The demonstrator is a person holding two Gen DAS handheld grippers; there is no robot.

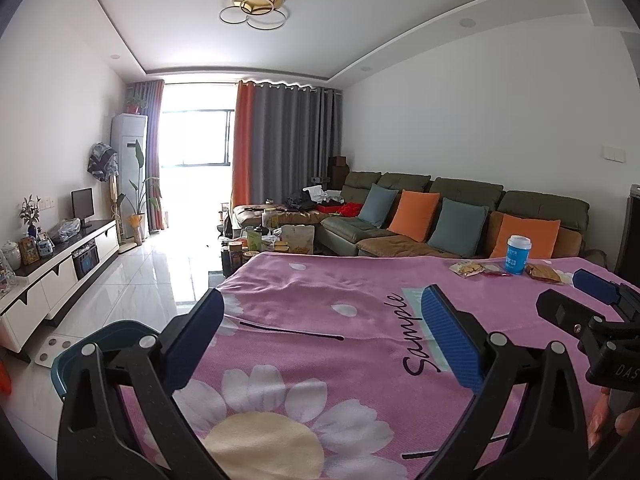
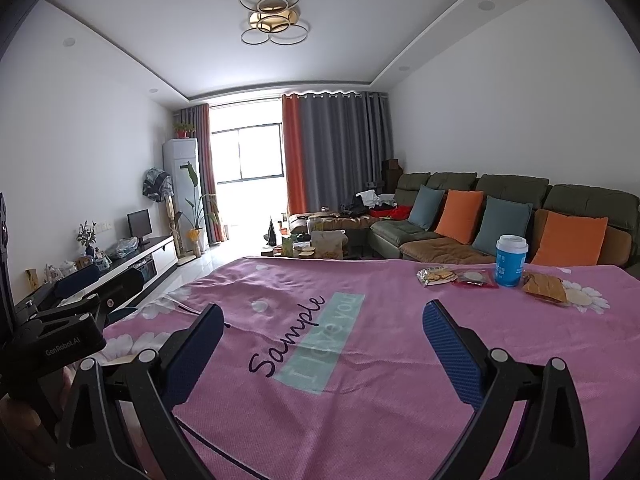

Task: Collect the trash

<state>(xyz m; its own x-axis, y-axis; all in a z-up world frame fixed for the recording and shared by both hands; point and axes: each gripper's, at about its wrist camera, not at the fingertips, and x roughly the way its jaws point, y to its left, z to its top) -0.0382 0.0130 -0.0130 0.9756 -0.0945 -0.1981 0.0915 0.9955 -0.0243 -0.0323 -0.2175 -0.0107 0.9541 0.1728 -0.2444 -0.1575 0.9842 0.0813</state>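
Through the left wrist view I am seeing the left hand-held gripper point(image 1: 320, 328) hanging released over the pink-covered worktop point(image 1: 312, 312), a teal bin point(image 1: 94, 344) beside it. Through the right, the right hand-held gripper point(image 2: 324, 344) is empty too; wrappers point(image 2: 436, 277) and cup point(image 2: 511, 260) are lying far off, uncollected.

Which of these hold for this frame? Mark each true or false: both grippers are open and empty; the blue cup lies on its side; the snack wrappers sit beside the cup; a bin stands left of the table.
1. Left gripper and right gripper are open and empty. True.
2. The blue cup lies on its side. False: it stands upright.
3. Snack wrappers lie beside the cup. True.
4. A red bin stands left of the table. False: the bin is teal.
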